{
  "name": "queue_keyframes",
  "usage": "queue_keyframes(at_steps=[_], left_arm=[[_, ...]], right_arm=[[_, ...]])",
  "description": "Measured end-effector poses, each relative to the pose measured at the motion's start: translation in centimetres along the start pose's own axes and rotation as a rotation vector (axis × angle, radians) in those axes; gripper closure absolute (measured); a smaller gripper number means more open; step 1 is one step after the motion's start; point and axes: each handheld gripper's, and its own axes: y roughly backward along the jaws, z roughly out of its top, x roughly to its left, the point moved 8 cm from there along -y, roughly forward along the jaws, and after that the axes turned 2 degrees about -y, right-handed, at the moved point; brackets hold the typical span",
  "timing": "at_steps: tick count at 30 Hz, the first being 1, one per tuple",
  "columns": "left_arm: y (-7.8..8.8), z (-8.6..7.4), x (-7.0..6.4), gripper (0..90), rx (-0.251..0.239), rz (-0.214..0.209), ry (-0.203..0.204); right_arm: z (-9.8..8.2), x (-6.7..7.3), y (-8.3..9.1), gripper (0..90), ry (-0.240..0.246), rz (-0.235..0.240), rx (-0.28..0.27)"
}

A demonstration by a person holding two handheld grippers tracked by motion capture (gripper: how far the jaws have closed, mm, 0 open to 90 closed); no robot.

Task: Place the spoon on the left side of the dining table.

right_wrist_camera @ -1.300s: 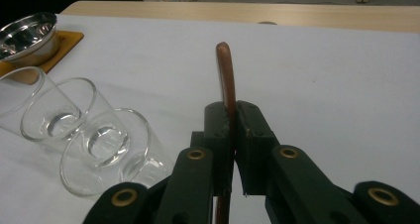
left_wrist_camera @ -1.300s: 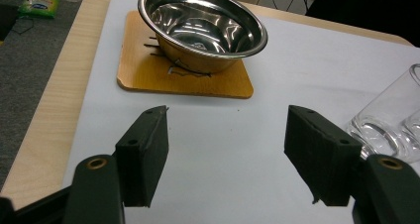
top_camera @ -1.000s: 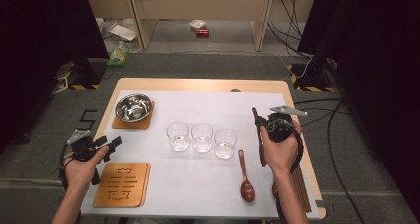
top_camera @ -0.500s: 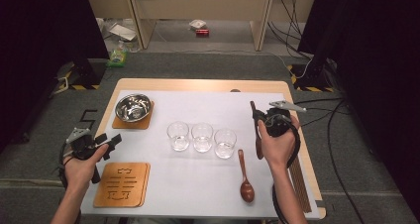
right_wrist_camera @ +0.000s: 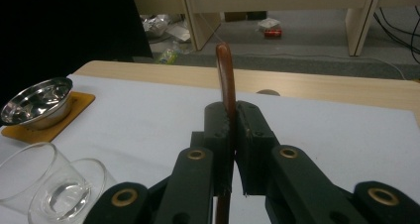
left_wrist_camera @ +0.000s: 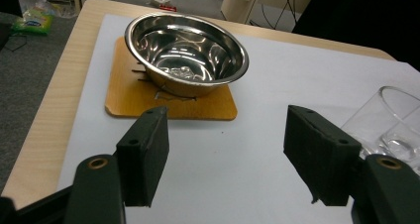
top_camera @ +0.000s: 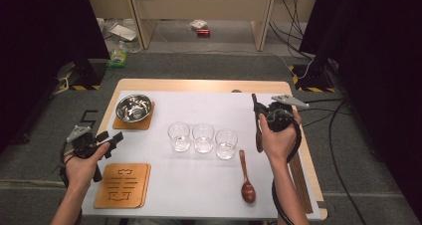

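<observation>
Flanking 3 glasses (top_camera: 202, 138): bowl (top_camera: 133, 108), spoon (top_camera: 247, 177)

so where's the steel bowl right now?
High view: the steel bowl sits on a wooden coaster at the table's far left, left of the three glasses. In the left gripper view it lies ahead of the open jaws.

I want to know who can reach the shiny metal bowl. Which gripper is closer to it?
The left gripper. It sits just below the shiny metal bowl, near the table's left edge. The right gripper is across the table, past the three glasses.
</observation>
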Motion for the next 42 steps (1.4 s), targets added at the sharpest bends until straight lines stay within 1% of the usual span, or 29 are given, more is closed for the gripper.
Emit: queue_keyframes(at_steps=[4,7,8,9,12,14,15,17,18,19,20,21,24,25,27,28,29,32,34,35,36,37,41,42], left_arm=[[-0.4,0.6,-0.8,33.6,-0.012,-0.020,-0.006],[-0.6,1.1,-1.4,33.9,-0.020,-0.039,-0.002],[-0.6,1.1,-1.4,33.9,-0.020,-0.039,-0.002],[-0.7,1.4,-1.8,33.9,-0.019,-0.048,-0.008],[-0.8,1.8,-2.1,33.9,-0.023,-0.054,-0.016],[-1.0,2.4,-2.7,34.0,-0.028,-0.064,-0.023],[-1.0,2.4,-2.7,34.0,-0.028,-0.064,-0.023],[-1.1,3.0,-3.2,34.0,-0.031,-0.076,-0.033],[-1.1,3.0,-3.2,34.1,-0.031,-0.076,-0.033],[-1.2,3.4,-3.7,34.5,-0.035,-0.090,-0.042],[-1.2,3.4,-3.7,34.7,-0.035,-0.090,-0.042],[-1.3,3.9,-4.1,34.7,-0.038,-0.100,-0.049],[-1.5,4.5,-4.7,34.7,-0.042,-0.113,-0.049],[-1.5,4.5,-4.7,34.8,-0.042,-0.113,-0.049],[-1.8,5.0,-5.3,34.8,-0.046,-0.124,-0.056],[-1.8,5.0,-5.3,34.8,-0.046,-0.124,-0.056],[-1.9,5.4,-5.7,34.8,-0.050,-0.130,-0.064],[-2.0,6.0,-6.4,34.9,-0.058,-0.139,-0.073],[-2.1,6.3,-6.6,35.0,-0.061,-0.142,-0.077],[-2.3,6.6,-7.1,35.0,-0.063,-0.148,-0.084],[-2.3,6.6,-7.1,35.0,-0.063,-0.148,-0.084],[-2.4,7.0,-7.5,35.1,-0.068,-0.153,-0.095],[-2.7,7.9,-8.4,35.3,-0.084,-0.168,-0.112],[-2.7,7.9,-8.4,35.3,-0.084,-0.168,-0.112]], right_arm=[[0.7,0.3,-0.3,84.5,0.009,0.006,-0.011],[1.2,0.4,-0.4,84.5,0.005,0.009,-0.019],[1.3,0.4,-0.5,84.5,0.006,0.006,-0.021],[1.4,0.5,-0.5,84.5,0.007,0.006,-0.019],[1.8,0.5,-0.6,84.5,0.008,0.005,-0.028],[2.0,0.5,-0.6,84.5,0.007,0.006,-0.032],[2.0,0.5,-0.6,84.5,0.007,0.006,-0.032],[2.3,0.6,-0.8,84.5,0.007,0.005,-0.036],[2.4,0.7,-0.8,84.5,0.004,0.007,-0.038],[2.5,0.7,-0.8,84.5,0.006,0.007,-0.043],[2.6,0.7,-0.9,84.5,0.008,0.009,-0.047],[2.7,0.8,-0.9,84.5,0.006,0.010,-0.049],[3.0,0.9,-1.1,84.5,0.003,0.013,-0.062],[3.0,0.9,-1.1,84.5,0.003,0.013,-0.062],[3.3,1.2,-1.1,84.5,0.002,0.017,-0.066],[3.3,1.2,-1.1,84.5,0.002,0.017,-0.066],[3.5,1.3,-1.2,84.6,0.005,0.018,-0.073],[3.9,1.6,-1.2,84.5,0.011,0.022,-0.084],[3.9,1.7,-1.2,84.6,0.012,0.025,-0.086],[4.0,2.0,-1.3,84.6,0.014,0.028,-0.091],[4.0,2.0,-1.3,84.6,0.014,0.028,-0.091],[4.1,2.1,-1.3,84.5,0.016,0.030,-0.097],[4.4,2.5,-1.5,84.6,0.017,0.039,-0.101],[4.4,2.5,-1.5,84.6,0.017,0.039,-0.101]])
